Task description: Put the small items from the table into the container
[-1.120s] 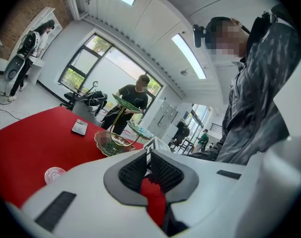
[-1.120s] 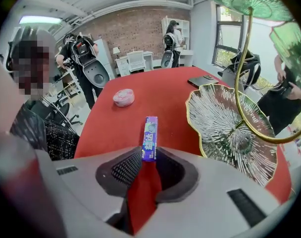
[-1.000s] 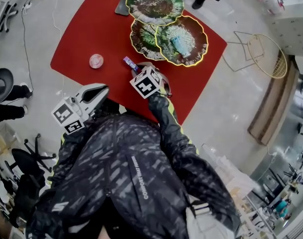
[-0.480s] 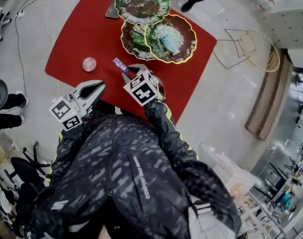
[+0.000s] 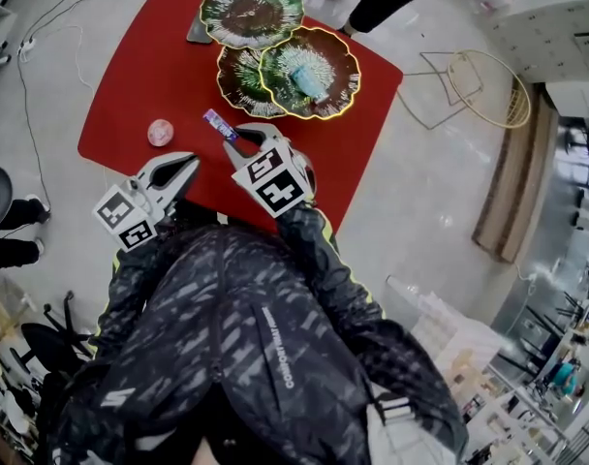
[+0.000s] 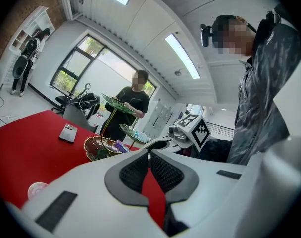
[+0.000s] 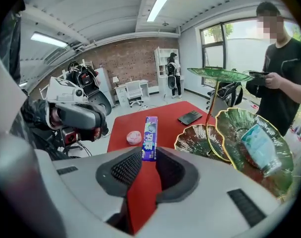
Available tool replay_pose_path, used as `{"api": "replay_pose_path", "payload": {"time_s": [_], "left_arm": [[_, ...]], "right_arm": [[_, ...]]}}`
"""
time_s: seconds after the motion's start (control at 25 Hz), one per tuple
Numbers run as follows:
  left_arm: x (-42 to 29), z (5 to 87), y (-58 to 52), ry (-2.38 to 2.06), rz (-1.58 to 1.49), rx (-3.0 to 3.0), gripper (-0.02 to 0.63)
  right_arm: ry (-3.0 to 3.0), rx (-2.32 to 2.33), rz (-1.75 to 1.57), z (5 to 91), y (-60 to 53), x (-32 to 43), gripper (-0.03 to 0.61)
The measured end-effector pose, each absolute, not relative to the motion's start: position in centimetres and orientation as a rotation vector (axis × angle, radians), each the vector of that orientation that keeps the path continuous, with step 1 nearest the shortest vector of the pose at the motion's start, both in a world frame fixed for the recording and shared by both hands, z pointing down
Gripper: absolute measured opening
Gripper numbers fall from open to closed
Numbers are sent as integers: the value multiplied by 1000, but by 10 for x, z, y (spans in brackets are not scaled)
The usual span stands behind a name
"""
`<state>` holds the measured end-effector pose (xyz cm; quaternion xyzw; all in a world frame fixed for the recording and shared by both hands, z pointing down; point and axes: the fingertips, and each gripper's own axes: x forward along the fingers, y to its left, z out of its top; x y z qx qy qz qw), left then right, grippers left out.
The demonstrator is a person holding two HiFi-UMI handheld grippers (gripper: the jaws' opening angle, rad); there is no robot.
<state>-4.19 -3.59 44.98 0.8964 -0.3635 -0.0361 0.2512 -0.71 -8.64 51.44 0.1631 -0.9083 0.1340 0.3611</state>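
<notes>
My right gripper [image 7: 149, 155] is shut on a purple candy pack [image 7: 150, 137], which sticks out past its tips, lifted above the red table [image 5: 130, 85]. In the head view the pack [image 5: 217, 124] hangs near the table's front edge, just short of the green leaf-shaped tiered dish stand [image 5: 309, 71]. A light-blue packet [image 7: 259, 148] lies in the stand's middle dish. A pink round item [image 5: 160, 132] rests on the table to the left. My left gripper [image 5: 188, 161] is held at the table's near edge, its tips [image 6: 149, 153] together with nothing between them.
A dark phone [image 5: 200, 32] lies on the table behind the stand. A person [image 7: 279, 68] stands past the far side. A wire chair [image 5: 479, 90] is on the floor to the right, cables [image 5: 43, 27] to the left.
My right gripper has risen off the table with the purple pack in it. The left gripper has barely shifted.
</notes>
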Motion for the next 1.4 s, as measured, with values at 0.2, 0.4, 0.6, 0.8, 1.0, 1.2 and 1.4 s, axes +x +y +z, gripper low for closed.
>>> {"api": "replay_pose_path", "payload": {"time_s": [0.2, 0.4, 0.6, 0.8, 1.0, 1.2, 1.4], "left_arm": [[-33, 448, -41, -970, -98, 2459, 15], [-22, 444, -49, -936, -94, 2485, 15], [-13, 442, -56, -908, -92, 2498, 15], [-4, 443, -62, -869, -86, 2511, 15], [8, 443, -66, -817, -76, 2525, 15], [19, 444, -73, -769, -68, 2537, 15], [26, 445, -79, -733, -50, 2540, 15]], "right_arm": [[-2374, 471, 329, 492, -95, 2, 95], [-2395, 526, 330, 475, -100, 14, 95], [-2402, 571, 336, 465, -104, 27, 95], [-2394, 642, 332, 456, -116, 44, 95], [-2371, 710, 331, 452, -127, 64, 95], [-2331, 782, 331, 455, -140, 88, 95], [-2286, 833, 327, 461, -158, 108, 95]]}}
